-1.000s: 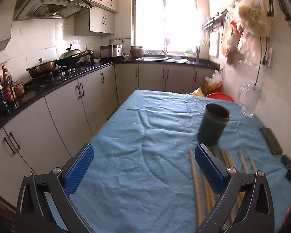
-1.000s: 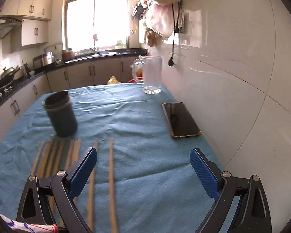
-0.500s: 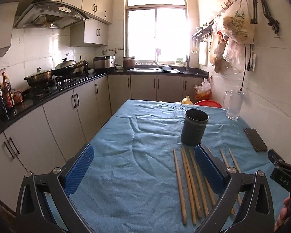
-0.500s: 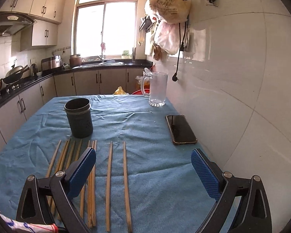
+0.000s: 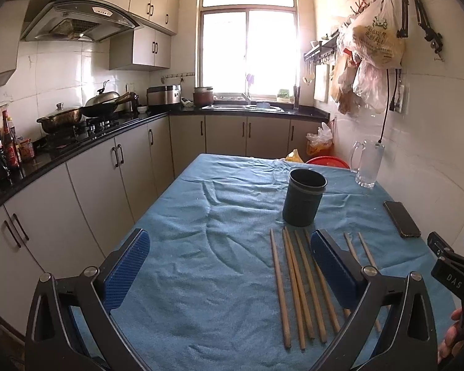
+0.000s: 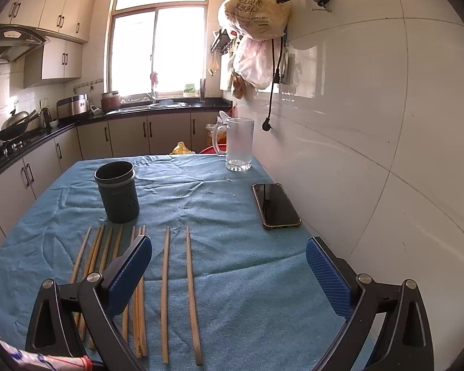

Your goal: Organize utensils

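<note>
The chopsticks (image 6: 165, 290) lie in a loose row on the blue cloth (image 6: 247, 278) just in front of the empty dark holder (image 6: 117, 191), and with the left gripper (image 5: 229, 266) and right gripper (image 6: 229, 269) both wide open and empty, I'd drop low and pinch one stick mid-length.

Wooden chopsticks (image 6: 165, 290) flat, side by side; dark holder (image 6: 117, 196) upright just behind.

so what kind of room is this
Most likely a home kitchen: a steel range hood above a gas hob with a lidded wok, a sink under the window, and wooden chopsticks on a blue-clothed table.
</note>
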Available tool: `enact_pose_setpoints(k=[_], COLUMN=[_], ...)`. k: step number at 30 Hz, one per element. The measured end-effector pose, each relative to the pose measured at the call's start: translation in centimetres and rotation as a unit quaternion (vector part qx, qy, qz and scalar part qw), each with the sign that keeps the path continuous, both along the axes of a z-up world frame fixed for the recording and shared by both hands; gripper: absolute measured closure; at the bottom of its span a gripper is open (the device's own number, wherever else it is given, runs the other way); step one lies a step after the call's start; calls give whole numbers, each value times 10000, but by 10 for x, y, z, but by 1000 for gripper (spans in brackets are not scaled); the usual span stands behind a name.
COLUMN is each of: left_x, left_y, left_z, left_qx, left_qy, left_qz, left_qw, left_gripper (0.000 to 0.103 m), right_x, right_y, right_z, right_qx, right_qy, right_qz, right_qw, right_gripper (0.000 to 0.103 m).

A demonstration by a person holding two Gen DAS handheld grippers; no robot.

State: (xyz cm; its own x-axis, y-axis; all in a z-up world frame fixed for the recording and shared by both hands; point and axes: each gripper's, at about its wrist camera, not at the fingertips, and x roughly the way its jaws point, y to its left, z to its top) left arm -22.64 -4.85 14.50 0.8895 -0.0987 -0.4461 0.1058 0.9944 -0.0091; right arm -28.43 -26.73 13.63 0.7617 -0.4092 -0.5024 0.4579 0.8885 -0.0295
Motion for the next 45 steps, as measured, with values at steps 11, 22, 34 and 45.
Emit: enact_pose_setpoints(k=[11, 22, 34, 45], left_x=[1, -1, 7, 8], left_y=[-4, -10, -13, -18], left_z=[-3, -7, -10, -18], left_qx=[99, 185, 188, 282], left_qy=[-24, 121, 206, 256], left_qz=[-7, -114, -122, -158], left_qw=[9999, 9997, 9995, 9991], left_gripper=[0, 0, 0, 0], right_x=[2, 4, 6, 8], right_y=[3, 0, -2, -2], right_z=[-2, -5, -10, -14], right_qx=[-118, -70, -3, 35], right_qy=[26, 95, 169, 226], right_qz=[24, 14, 33, 61], right_qw=[9999, 9999, 9999, 9997], right_gripper=[2, 1, 1, 2])
